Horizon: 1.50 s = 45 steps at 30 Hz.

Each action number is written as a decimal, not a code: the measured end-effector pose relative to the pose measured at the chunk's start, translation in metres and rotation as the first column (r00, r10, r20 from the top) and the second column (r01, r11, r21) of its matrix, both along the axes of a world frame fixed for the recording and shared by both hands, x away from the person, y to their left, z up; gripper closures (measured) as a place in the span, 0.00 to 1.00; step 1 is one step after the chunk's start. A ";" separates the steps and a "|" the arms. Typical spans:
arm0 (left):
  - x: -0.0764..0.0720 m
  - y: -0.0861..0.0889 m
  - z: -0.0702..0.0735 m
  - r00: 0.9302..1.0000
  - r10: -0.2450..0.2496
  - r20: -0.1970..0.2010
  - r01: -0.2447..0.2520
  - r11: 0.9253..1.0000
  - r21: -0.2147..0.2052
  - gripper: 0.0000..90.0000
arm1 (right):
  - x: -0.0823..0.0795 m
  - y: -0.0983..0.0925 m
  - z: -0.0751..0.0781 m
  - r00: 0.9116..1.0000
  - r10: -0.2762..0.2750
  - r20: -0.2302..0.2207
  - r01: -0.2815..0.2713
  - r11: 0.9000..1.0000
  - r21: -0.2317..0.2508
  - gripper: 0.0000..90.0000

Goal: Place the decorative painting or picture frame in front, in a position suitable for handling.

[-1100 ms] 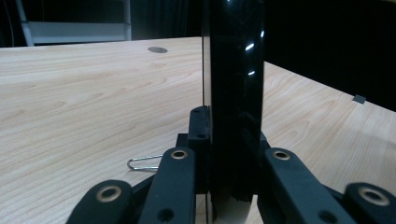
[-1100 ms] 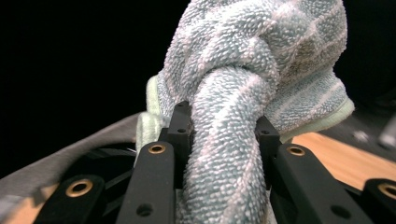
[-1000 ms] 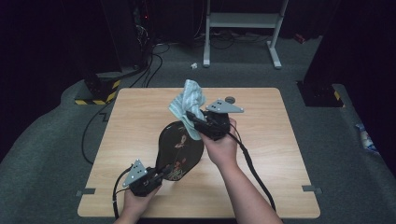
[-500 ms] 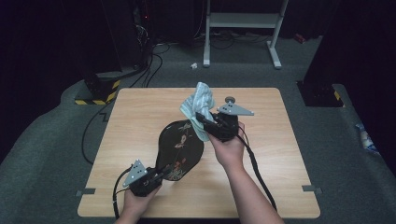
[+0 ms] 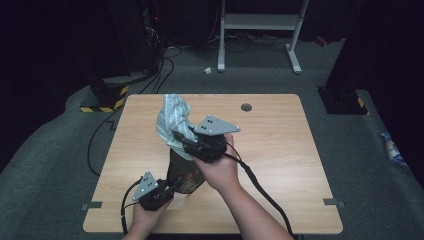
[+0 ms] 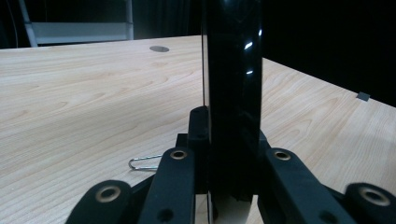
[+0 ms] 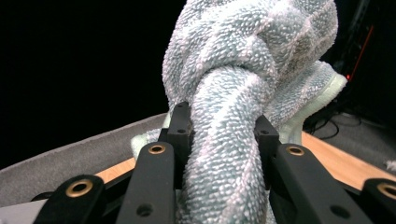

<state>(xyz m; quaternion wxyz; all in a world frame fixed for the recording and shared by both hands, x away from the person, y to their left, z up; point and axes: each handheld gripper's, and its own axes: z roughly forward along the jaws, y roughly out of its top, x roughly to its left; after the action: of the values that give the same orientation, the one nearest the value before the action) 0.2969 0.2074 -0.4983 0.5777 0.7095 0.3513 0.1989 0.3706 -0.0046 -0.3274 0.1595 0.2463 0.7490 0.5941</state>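
Note:
A dark glossy oval plate stands on edge on the wooden table. My left gripper is shut on its near rim. In the left gripper view the plate rises edge-on between the jaws of the left gripper. My right gripper is shut on a pale blue-green striped towel, which bunches above the plate's far end. In the right gripper view a twisted roll of towel is pinched between the jaws of the right gripper. The right hand hides part of the plate.
A small wire clip lies on the table beside the left jaws. A round cable hole sits near the table's far edge. Cables trail from both grippers toward the near edge. A white metal stand is on the floor beyond.
My right gripper has carried the towel to the left, over the plate's far end. The plate looks narrower and more upright. The left gripper has stayed put.

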 end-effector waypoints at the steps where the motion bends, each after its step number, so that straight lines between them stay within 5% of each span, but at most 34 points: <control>1: 0.000 0.000 0.000 1.000 0.001 -0.002 -0.002 1.000 -0.004 0.89 | 0.004 -0.003 -0.002 1.000 -0.004 -0.014 0.004 1.000 0.011 0.77; 3: 0.000 0.000 0.000 1.000 0.002 -0.005 -0.002 1.000 -0.010 0.89 | 0.018 -0.018 -0.007 0.997 -0.018 -0.070 0.022 0.998 0.063 0.77; 6: 0.000 0.000 0.000 1.000 0.003 -0.005 -0.003 1.000 -0.011 0.89 | 0.034 -0.036 -0.014 0.990 -0.079 -0.113 0.085 0.995 0.056 0.77; 13: -0.001 -0.001 0.000 1.000 0.006 -0.003 -0.006 1.000 -0.008 0.89 | 0.063 -0.079 -0.051 0.955 -0.188 -0.229 0.204 0.978 0.050 0.77; 22: 0.000 -0.001 0.000 1.000 0.005 -0.007 -0.005 1.000 -0.012 0.89 | 0.057 -0.095 -0.100 0.932 -0.219 -0.290 0.221 0.975 -0.029 0.77; 30: 0.001 0.000 -0.001 1.000 0.002 -0.012 -0.002 1.000 -0.020 0.89 | 0.049 -0.095 -0.140 0.917 -0.239 -0.318 0.196 0.967 -0.163 0.78; 32: 0.001 0.000 -0.001 1.000 0.002 -0.013 -0.002 1.000 -0.022 0.89 | 0.049 -0.096 -0.139 0.917 -0.236 -0.321 0.195 0.969 -0.154 0.78; 35: 0.001 0.000 -0.001 1.000 0.000 -0.014 0.000 1.000 -0.023 0.89 | 0.047 -0.096 -0.128 0.930 -0.221 -0.292 0.192 0.973 -0.127 0.77; 38: 0.001 0.000 -0.001 1.000 -0.002 -0.016 0.001 1.000 -0.023 0.89 | 0.045 -0.093 -0.108 0.946 -0.215 -0.244 0.193 0.975 -0.110 0.77; 45: 0.001 0.000 -0.001 1.000 -0.003 -0.018 0.003 1.000 -0.024 0.89 | 0.043 -0.091 -0.065 0.966 -0.197 -0.166 0.190 0.980 -0.059 0.77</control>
<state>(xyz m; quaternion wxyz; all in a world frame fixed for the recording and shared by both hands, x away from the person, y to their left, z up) 0.2983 0.2077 -0.4989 0.5833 0.7047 0.3580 0.1874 0.4135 -0.0954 -0.3920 0.1568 0.3649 0.7447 0.5363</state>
